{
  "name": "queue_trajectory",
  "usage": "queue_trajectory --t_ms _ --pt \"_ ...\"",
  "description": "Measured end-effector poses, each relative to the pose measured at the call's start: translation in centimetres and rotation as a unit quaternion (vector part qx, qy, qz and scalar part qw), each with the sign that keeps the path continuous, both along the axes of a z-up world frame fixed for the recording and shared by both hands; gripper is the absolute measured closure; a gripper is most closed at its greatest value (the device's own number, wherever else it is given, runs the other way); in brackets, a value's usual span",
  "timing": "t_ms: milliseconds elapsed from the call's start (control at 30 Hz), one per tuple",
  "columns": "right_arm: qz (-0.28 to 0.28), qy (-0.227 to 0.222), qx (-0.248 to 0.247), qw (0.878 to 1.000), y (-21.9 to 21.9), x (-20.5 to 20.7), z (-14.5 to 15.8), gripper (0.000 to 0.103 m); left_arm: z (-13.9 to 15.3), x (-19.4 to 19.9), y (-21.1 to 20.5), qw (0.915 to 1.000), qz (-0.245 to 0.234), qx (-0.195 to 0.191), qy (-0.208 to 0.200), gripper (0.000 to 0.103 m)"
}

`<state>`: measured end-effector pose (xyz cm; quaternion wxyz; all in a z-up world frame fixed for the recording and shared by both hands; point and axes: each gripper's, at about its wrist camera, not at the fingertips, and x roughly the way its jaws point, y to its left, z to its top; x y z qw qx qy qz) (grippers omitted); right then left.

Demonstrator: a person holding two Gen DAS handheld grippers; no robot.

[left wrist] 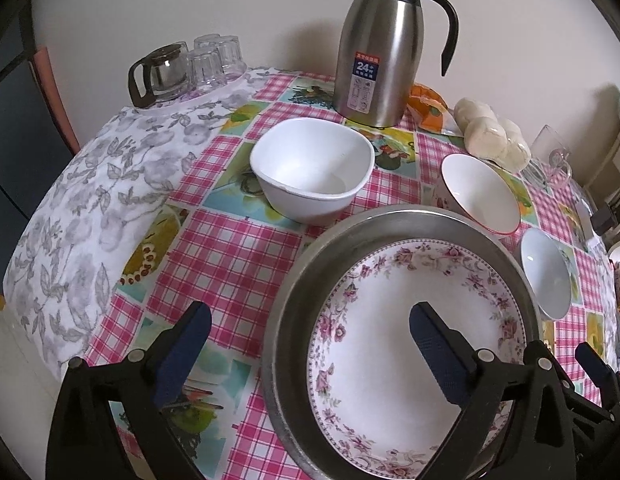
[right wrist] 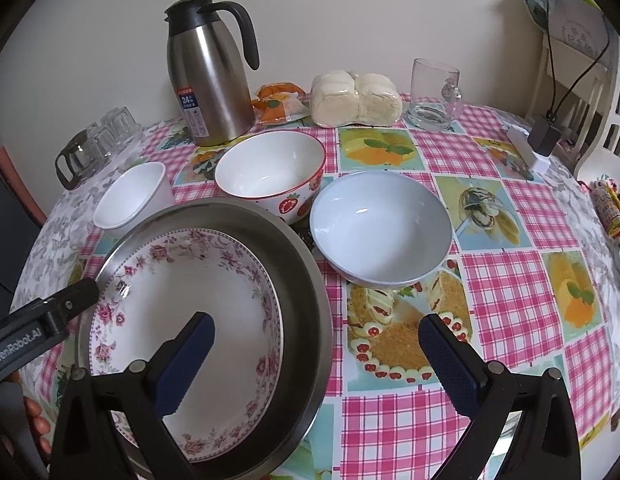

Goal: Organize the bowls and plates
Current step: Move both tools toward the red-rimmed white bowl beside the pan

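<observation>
A floral-rimmed white plate [left wrist: 393, 360] lies inside a wide steel plate [left wrist: 294, 292] at the table's near edge; both also show in the right wrist view, floral plate [right wrist: 214, 280], steel plate [right wrist: 310, 280]. My left gripper [left wrist: 310, 332] is open, straddling the steel plate's left rim. My right gripper [right wrist: 315, 344] is open, straddling its right rim. Behind stand a square white bowl [left wrist: 310, 168], a strawberry bowl [right wrist: 270, 172] and a pale blue bowl [right wrist: 379, 226].
A steel thermos jug [right wrist: 210, 68], wrapped buns [right wrist: 355, 98], an orange packet [right wrist: 278, 104] and a glass mug [right wrist: 433, 94] stand at the back. A glass pot and upturned glasses [left wrist: 190, 68] sit far left. A charger [right wrist: 543, 136] lies far right.
</observation>
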<state>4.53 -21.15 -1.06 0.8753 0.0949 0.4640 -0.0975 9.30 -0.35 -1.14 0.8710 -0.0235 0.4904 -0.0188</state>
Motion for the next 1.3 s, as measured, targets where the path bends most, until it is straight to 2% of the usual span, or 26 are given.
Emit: queue_trajectory --t_ms 367,533,700,833,1000,1167,1300 --pt "0.015 -0.011 0.009 1.0 -0.4 -0.1 0.3 0.0 0.3 0.8 -2.1 0.9993 -0.029 0.007 -0.02 0.004" --pt "0.017 -0.033 0.014 0.999 -1.0 0.0 1.4 0.0 1.1 1.3 -2.6 0.9977 -0.057 -0.005 -0.037 0.004" --pt "0.0 -0.043 -0.015 0.999 -1.5 0.2 2.5 0.0 2.8 1.7 -3.5 0.9939 -0.084 0.026 -0.067 0.004" --pt "0.001 -0.045 -0.023 0.999 -2.2 0.7 3.2 0.0 3.7 2.2 -3.8 0.9904 -0.104 0.034 -0.084 0.004" --pt "0.001 -0.048 -0.001 0.999 -3.4 1.5 4.0 0.0 4.5 3.7 -3.9 0.9895 -0.103 0.055 -0.086 0.004" --pt "0.007 -0.042 -0.032 0.999 -4.1 2.8 5.1 0.0 4.9 5.6 -4.3 0.9887 -0.116 0.063 -0.07 0.004" --pt "0.024 -0.037 -0.028 0.999 -4.7 4.1 5.8 0.0 5.2 7.7 -4.7 0.9895 -0.131 0.036 -0.049 0.004"
